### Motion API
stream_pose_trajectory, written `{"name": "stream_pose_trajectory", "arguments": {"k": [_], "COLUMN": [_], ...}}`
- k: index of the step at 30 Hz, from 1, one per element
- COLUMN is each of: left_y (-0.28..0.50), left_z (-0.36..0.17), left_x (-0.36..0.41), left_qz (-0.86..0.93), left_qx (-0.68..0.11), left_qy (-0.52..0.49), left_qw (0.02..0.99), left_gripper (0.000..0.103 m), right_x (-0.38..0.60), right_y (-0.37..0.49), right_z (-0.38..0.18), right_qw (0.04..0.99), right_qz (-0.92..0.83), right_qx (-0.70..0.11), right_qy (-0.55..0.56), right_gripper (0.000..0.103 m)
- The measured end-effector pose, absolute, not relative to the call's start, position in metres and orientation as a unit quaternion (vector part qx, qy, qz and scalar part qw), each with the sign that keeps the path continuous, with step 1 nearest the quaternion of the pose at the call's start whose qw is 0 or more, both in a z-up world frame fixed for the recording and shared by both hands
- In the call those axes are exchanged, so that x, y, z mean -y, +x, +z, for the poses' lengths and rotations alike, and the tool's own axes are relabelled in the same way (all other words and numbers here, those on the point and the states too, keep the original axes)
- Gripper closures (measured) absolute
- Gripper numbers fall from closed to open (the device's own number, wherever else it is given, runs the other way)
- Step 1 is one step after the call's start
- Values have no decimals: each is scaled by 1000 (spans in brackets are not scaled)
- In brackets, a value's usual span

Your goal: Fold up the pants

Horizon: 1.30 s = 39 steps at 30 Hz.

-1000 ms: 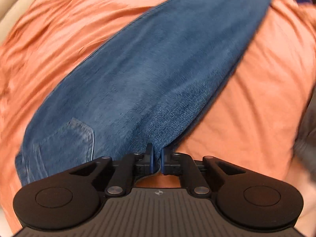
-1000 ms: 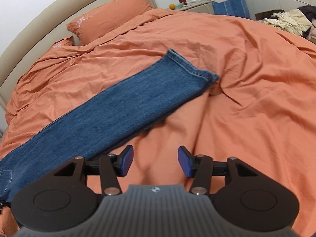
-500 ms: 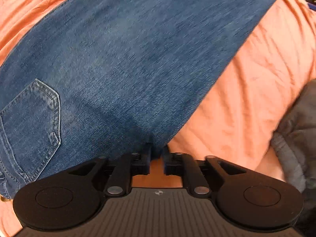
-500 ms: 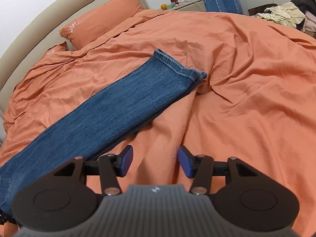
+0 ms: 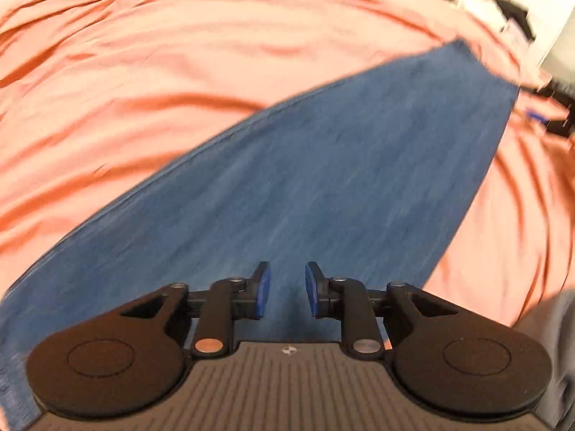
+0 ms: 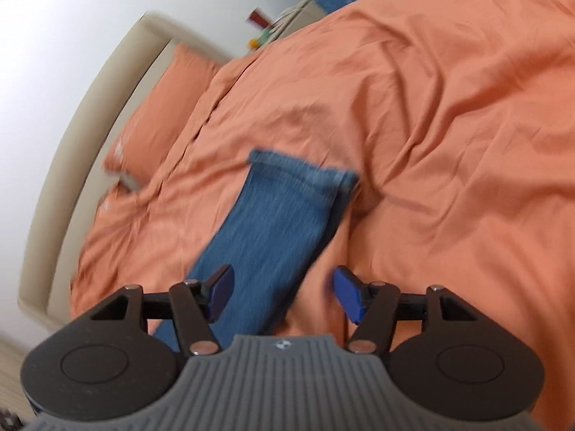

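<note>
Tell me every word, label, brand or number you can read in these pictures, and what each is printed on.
No words or numbers can be read.
Small round white emblem, no letters, on the left gripper body.
The same emblem on the right gripper body.
Pale print on the orange pillow: too blurred to read.
Jeans: no label in view.

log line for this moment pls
stage: regrasp | left gripper: open, over jeans | right gripper: open, empty, above leg edge | jeans: flat on orange duvet, legs stacked
</note>
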<state>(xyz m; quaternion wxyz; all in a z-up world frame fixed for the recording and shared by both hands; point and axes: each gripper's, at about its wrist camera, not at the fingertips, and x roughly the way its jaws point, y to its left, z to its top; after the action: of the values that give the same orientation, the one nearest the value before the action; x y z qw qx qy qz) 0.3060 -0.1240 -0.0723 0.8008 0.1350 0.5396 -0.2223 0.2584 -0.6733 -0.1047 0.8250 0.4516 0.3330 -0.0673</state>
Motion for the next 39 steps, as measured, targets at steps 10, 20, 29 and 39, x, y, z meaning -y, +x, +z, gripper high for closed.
{"name": "stream_pose_trajectory", "arguments": {"k": [10, 20, 29, 39], "left_y": [360, 393, 390, 336], "left_z": [-114, -151, -147, -72], "left_x": [181, 214, 207, 122], "left_qz": [-256, -246, -214, -184], "left_qx": [-489, -438, -414, -380], "left_qy": [110, 92, 76, 60], "left_qw": [827, 860, 882, 905], "left_gripper": [77, 77, 78, 78], "right_x": [706, 675, 639, 508], "right_y": [294, 308, 308, 317], "right_z": [-121, -60, 1, 86], "right_qw": [821, 886, 917, 934], "right_qz": [-63, -33, 12, 134], "right_qx": [-324, -334, -303, -248], "right_qy": [466, 318, 259, 219], "right_gripper": [89, 93, 94, 94]}}
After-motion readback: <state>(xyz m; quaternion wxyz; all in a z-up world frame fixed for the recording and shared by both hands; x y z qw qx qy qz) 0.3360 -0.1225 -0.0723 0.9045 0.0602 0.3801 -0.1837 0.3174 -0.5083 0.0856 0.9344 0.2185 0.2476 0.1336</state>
